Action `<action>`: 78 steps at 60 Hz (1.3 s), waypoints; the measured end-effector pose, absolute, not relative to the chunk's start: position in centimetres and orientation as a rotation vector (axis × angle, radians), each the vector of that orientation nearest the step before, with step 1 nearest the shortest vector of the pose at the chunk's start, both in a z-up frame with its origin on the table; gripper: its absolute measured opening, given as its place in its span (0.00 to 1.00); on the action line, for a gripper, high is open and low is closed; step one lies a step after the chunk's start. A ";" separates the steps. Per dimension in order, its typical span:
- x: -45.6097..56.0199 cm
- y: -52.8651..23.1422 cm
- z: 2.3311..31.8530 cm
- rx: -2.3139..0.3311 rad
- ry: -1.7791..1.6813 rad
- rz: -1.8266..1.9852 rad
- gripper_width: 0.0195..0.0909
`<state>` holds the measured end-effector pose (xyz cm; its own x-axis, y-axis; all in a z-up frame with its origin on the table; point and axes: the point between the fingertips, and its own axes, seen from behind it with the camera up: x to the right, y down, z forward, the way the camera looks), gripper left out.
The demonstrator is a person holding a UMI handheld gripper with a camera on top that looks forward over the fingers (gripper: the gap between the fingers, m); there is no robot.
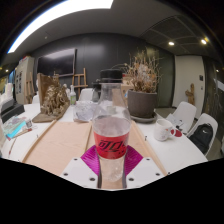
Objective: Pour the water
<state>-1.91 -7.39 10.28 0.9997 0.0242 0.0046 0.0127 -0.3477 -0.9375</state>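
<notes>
Standing within the gripper: one bottle, two pots behind.

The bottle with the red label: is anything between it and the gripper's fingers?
Nothing visible. The bottle stands right between the gripper's fingers, against their pink pads. Ahead of it lie a clear glass and a potted plant.

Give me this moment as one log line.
task: pour water | gripper: shut on bottle | bottle: upright, capped | ahead: glass | pour: not begun
</notes>
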 end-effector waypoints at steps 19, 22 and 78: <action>-2.0 1.5 23.0 -1.764 0.297 0.521 0.10; -1.3 3.1 24.4 -1.734 0.408 0.669 0.10; 8.5 14.8 19.1 -1.310 1.445 1.756 0.10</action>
